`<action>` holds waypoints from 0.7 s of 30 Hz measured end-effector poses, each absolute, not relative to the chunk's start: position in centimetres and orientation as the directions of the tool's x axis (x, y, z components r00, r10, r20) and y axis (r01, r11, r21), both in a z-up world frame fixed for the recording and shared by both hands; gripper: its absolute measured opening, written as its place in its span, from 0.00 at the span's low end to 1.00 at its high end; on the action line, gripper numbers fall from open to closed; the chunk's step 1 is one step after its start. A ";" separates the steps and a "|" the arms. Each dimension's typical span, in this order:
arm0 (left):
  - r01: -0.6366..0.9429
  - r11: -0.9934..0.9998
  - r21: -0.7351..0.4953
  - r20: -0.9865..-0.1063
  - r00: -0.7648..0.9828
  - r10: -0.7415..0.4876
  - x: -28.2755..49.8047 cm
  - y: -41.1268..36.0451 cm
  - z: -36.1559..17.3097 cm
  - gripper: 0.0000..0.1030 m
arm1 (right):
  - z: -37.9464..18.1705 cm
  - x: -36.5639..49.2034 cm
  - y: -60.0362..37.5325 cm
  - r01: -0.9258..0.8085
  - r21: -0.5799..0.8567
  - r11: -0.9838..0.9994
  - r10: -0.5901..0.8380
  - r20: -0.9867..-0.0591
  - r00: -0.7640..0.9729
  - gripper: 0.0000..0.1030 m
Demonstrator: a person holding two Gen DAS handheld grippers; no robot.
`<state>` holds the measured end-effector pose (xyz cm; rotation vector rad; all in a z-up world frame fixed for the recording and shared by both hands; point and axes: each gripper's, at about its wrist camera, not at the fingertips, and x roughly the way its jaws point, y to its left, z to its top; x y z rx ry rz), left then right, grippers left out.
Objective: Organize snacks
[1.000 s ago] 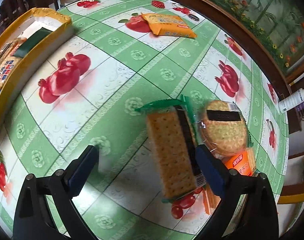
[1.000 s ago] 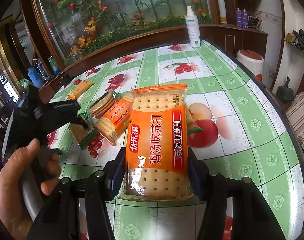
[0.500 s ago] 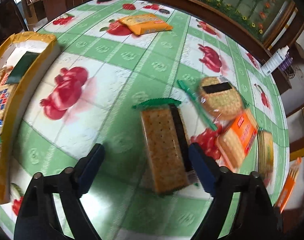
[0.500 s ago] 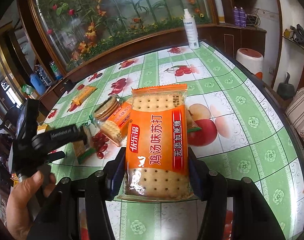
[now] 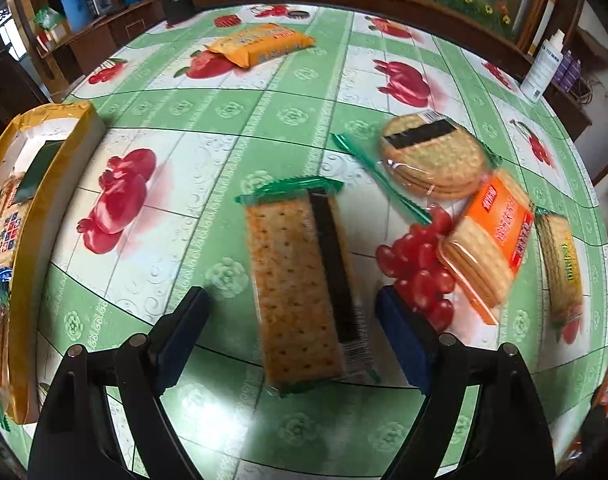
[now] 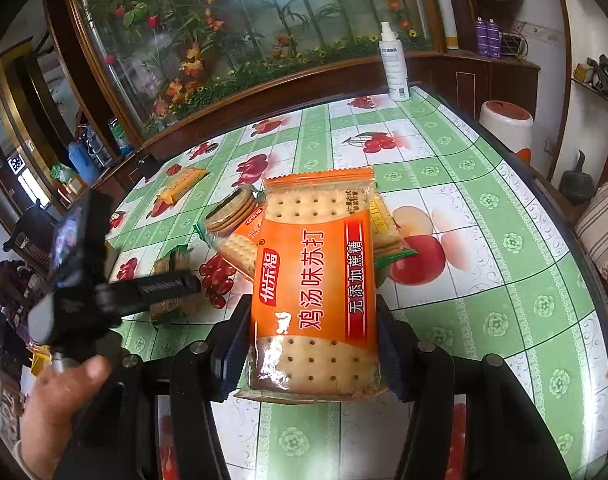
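A green-edged pack of square crackers (image 5: 299, 280) lies flat on the green fruit-print tablecloth (image 5: 207, 128). My left gripper (image 5: 289, 296) hangs over it, open, with one finger on each side of the pack and a gap to both pads. The right wrist view shows that gripper's finger (image 6: 159, 285) above the same pack (image 6: 169, 264), held by a hand (image 6: 59, 404). My right gripper (image 6: 312, 304) is shut on an orange cracker pack (image 6: 316, 272), held lengthwise above the table.
A round-cracker pack (image 5: 432, 156), a small orange pack (image 5: 492, 240) and a yellow-green pack (image 5: 562, 268) lie to the right. A yellow pack (image 5: 259, 44) sits far back. A yellow box (image 5: 59, 152) with packs stands at the left. A spray bottle (image 6: 394, 64) stands at the far edge.
My left gripper has rolled and shifted, so the green pack now lies centred between its fingers, which stand a little narrower. The right gripper and its orange pack have stayed put.
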<state>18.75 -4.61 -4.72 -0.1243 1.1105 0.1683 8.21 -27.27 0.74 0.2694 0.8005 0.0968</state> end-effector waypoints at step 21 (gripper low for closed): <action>-0.172 0.980 0.097 -0.726 0.661 0.188 10.1 0.3 1.6 0.44 | 1.4 6.5 -22.6 -0.075 0.277 0.958 0.248 -0.671 0.699 0.56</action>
